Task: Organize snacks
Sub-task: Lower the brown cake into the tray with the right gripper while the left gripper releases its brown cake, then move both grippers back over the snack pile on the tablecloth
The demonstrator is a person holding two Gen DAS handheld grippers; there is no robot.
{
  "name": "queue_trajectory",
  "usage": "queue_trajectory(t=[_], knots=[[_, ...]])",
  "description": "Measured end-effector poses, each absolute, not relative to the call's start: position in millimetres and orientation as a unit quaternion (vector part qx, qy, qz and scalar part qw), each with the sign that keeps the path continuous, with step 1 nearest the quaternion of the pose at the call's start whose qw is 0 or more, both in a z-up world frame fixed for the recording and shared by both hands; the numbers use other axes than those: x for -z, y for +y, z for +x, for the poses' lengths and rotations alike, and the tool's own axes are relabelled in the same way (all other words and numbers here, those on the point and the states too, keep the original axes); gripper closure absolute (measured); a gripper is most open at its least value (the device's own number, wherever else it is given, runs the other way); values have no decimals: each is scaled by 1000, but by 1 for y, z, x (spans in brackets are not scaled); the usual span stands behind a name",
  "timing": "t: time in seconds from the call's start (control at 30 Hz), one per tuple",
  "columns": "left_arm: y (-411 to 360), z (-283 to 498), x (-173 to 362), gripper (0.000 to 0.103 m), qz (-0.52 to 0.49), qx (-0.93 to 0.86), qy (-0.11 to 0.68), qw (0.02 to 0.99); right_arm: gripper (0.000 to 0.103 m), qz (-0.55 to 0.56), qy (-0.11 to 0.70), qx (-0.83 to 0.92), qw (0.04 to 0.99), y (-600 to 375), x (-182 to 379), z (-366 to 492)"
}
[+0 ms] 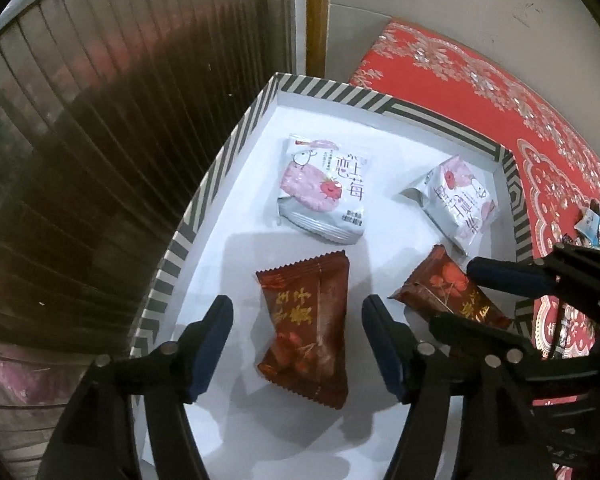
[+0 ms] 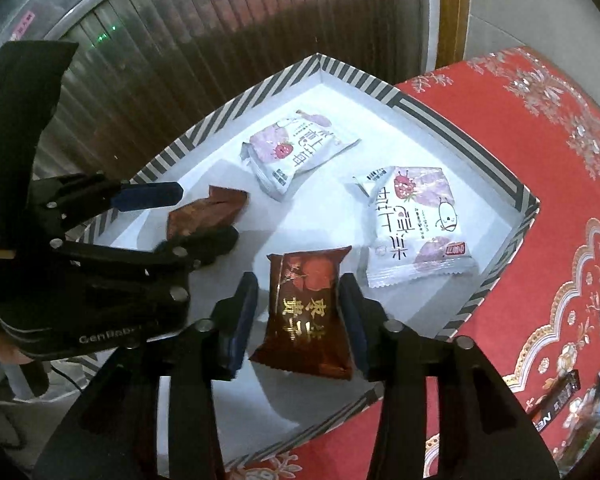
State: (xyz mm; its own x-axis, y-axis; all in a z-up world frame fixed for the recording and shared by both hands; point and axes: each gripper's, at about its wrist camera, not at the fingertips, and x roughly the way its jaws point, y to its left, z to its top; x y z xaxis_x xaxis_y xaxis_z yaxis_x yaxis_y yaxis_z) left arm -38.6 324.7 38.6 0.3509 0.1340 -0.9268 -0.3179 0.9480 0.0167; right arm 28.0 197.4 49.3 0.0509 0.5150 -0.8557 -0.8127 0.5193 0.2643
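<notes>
Both hand-held grippers over striped tray [image 1: 236,136]. Left hand-held gripper [image 1: 298,346] wide open, straddling brown snack packet [image 1: 306,332] lying flat, long axis along fingers. Right hand-held gripper [image 2: 300,320] open around second brown packet [image 2: 310,312], pads close, contact unclear.

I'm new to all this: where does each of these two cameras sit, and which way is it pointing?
Left wrist view: rides on the left gripper, looking down into the striped box; its own open fingers straddle a brown snack packet, and the right gripper enters from the right.
Right wrist view: rides on the right gripper, open around another brown packet; the left gripper shows at left.
Shared: box, two white strawberry packets, red cloth.
</notes>
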Motion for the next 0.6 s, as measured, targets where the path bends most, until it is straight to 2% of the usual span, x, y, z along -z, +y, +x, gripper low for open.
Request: queue_trajectory(t=[0.2, 0.33, 0.6], knots=[[321, -39, -53, 33, -80, -142, 538, 827, 60, -134, 490, -470, 722, 189, -67, 28], [308, -36, -64, 26, -78, -134, 526, 836, 60, -116, 485, -464, 733, 171, -77, 29], [262, -17, -71, 24, -63, -98, 525, 843, 60, -103, 489, -431, 751, 127, -84, 31]])
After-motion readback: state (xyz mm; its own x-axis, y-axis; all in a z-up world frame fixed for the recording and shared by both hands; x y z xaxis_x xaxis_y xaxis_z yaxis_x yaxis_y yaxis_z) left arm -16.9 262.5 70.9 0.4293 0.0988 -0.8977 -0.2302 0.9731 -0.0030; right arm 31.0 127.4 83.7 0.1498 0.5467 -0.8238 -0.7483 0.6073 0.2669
